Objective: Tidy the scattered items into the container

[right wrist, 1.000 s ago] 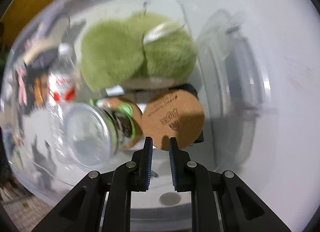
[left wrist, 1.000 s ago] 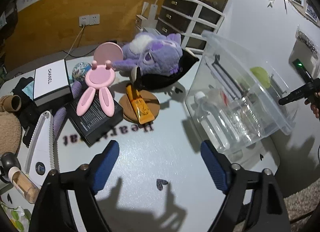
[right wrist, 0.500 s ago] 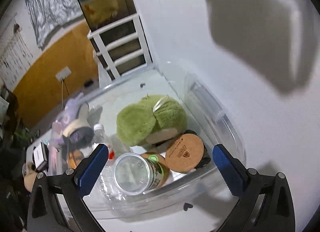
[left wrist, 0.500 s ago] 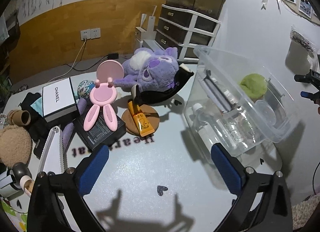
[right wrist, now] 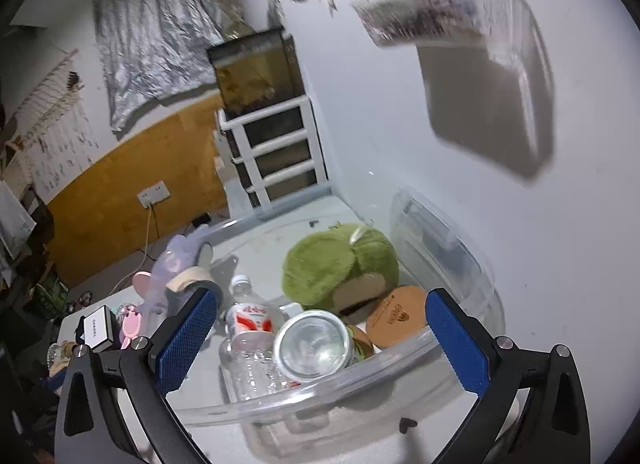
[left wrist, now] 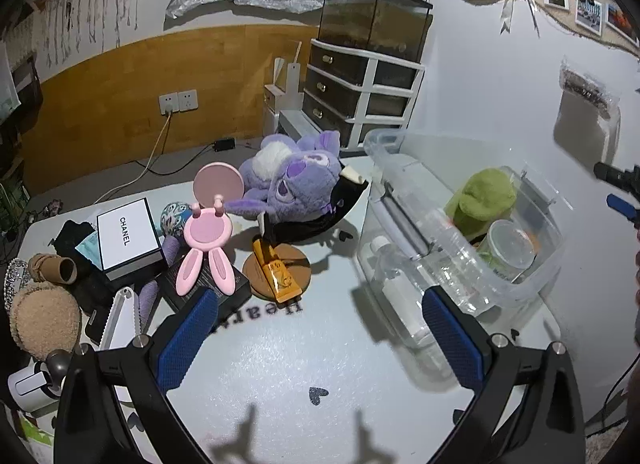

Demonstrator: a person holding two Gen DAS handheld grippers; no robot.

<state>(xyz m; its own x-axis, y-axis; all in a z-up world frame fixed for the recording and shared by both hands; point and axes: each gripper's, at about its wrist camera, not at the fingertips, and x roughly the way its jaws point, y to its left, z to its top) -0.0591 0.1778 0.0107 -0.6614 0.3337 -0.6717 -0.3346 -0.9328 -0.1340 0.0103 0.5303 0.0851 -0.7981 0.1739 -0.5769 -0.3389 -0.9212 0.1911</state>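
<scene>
The right gripper point(right wrist: 322, 338) has just spread wide, empty, leaving the coaster point(right wrist: 398, 316) in the bin point(right wrist: 280, 400) beside the green plush point(right wrist: 336, 264). The left gripper point(left wrist: 320, 338) gapes empty; clutter remains outside.

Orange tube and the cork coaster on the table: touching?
Touching. The left wrist view shows the orange tube lying flat across the top of the cork coaster, its cap end overhanging the coaster's near rim.

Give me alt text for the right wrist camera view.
The open, empty right gripper hovers over a clear plastic bin holding a green plush toy, cork coaster, glass jar and water bottle.
</scene>
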